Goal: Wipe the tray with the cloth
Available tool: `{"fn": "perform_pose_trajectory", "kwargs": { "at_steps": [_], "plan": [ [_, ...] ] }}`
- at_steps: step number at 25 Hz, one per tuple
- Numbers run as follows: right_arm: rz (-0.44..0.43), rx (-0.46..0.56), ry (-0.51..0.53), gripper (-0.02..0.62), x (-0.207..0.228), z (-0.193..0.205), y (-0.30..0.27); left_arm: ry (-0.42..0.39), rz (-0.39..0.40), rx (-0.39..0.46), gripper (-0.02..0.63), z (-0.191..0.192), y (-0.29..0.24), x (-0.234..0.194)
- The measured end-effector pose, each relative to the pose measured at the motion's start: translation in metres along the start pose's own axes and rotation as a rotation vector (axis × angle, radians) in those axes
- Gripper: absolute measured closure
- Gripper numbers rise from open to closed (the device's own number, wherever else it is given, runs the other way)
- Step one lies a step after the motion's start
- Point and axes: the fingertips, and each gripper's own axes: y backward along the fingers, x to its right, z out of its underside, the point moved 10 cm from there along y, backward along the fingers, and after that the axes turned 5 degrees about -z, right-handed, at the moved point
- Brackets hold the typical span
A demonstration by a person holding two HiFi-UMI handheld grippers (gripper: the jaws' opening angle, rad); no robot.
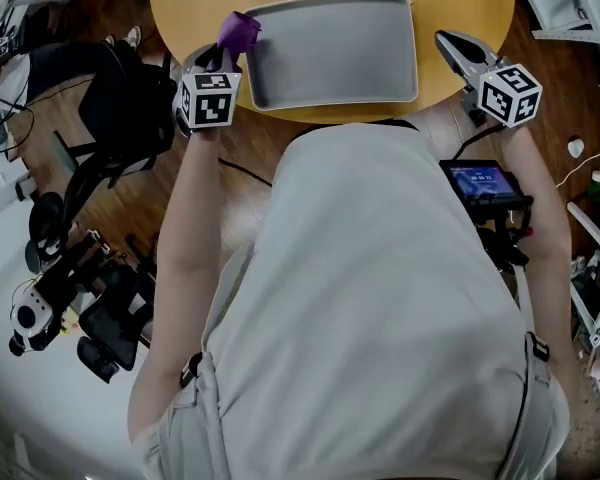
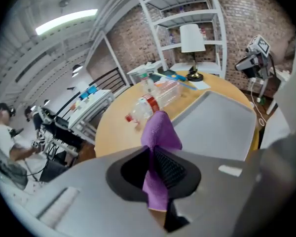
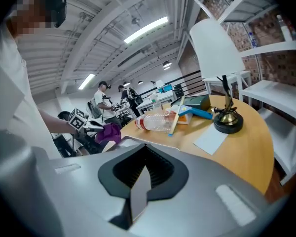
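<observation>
The left gripper (image 1: 228,53) is clamping the purple cloth (image 1: 240,31) at the tray's (image 1: 340,53) 10 o'clock corner; the right gripper (image 1: 448,42), jaws together and empty, is hovering at its 3 o'clock.

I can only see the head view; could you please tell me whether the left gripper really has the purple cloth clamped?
Observer: Yes. In its own view the left gripper has its jaws closed on the purple cloth, with a fold standing above them and a tail hanging below.
Operator: Thank you. Is the other one carrying anything?
Observer: No. In the right gripper view the right gripper has its jaws together with nothing between them.
Operator: And what is past the top edge of my picture?
Observer: On the table a clear plastic bottle with a red cap lies on its side, and a lamp with a white shade stands further along.
</observation>
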Motion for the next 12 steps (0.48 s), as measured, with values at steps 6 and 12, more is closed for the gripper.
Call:
{"fn": "perform_pose_trajectory", "kwargs": {
  "at_steps": [6,12],
  "plan": [
    [-0.019,-0.01,0.034,0.593,-0.007,-0.017,-0.011,0.094,-0.044,-0.065,0.577,0.031,-0.004,-0.028],
    [0.034,-0.028,0.014,0.593,-0.002,-0.015,0.004,0.163,0.046,-0.217,0.577,0.055,-0.062,-0.01]
  ]
}}
